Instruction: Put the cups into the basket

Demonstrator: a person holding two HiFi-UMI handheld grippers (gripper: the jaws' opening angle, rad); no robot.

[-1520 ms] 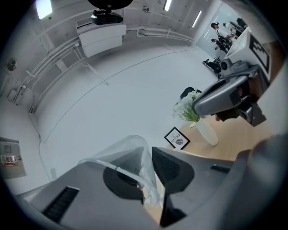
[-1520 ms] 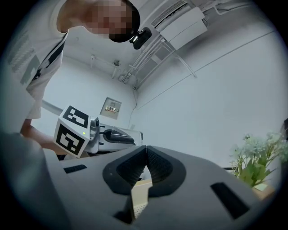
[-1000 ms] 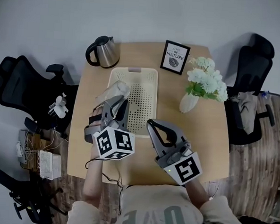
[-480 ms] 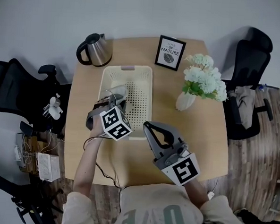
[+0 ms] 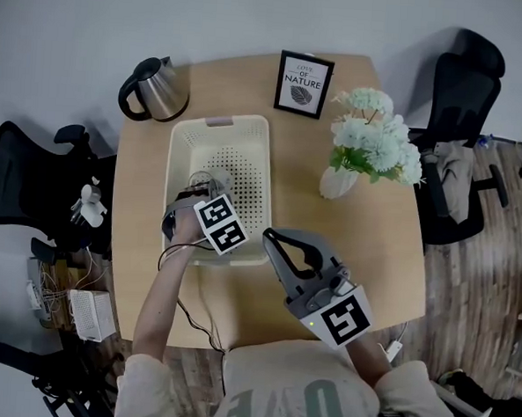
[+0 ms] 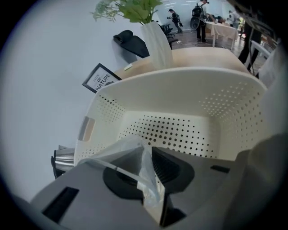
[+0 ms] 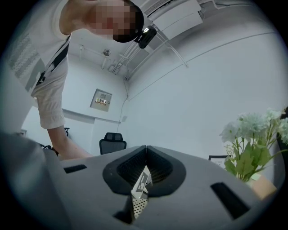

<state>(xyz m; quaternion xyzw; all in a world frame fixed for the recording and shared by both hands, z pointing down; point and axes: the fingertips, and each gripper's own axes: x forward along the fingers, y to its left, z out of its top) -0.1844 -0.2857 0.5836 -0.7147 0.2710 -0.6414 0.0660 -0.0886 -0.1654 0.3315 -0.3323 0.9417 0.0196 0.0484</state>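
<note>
A cream perforated basket (image 5: pixel 248 136) lies on the wooden table, left of centre. My left gripper (image 5: pixel 202 196) reaches into its near half, shut on the thin wall of a clear plastic cup (image 5: pixel 213 176). In the left gripper view the cup (image 6: pixel 130 155) is pinched between the jaws of that gripper (image 6: pixel 147 157), tilted, with the basket floor (image 6: pixel 180 130) just beyond. Nothing else lies in the basket where I can see. My right gripper (image 5: pixel 270 237) hovers off the basket's near right corner, jaws together and empty. In its own view the right gripper (image 7: pixel 146 152) points upward toward the wall.
A steel kettle (image 5: pixel 154 86) stands at the back left, a framed print (image 5: pixel 304 82) at the back, and a white vase of flowers (image 5: pixel 366 144) to the right. Black office chairs (image 5: pixel 466 101) (image 5: pixel 25 180) flank the table. Cables lie on the floor at left.
My left gripper has carried the clear cup forward and down from the basket's near left rim into the basket. The right gripper has hardly moved.
</note>
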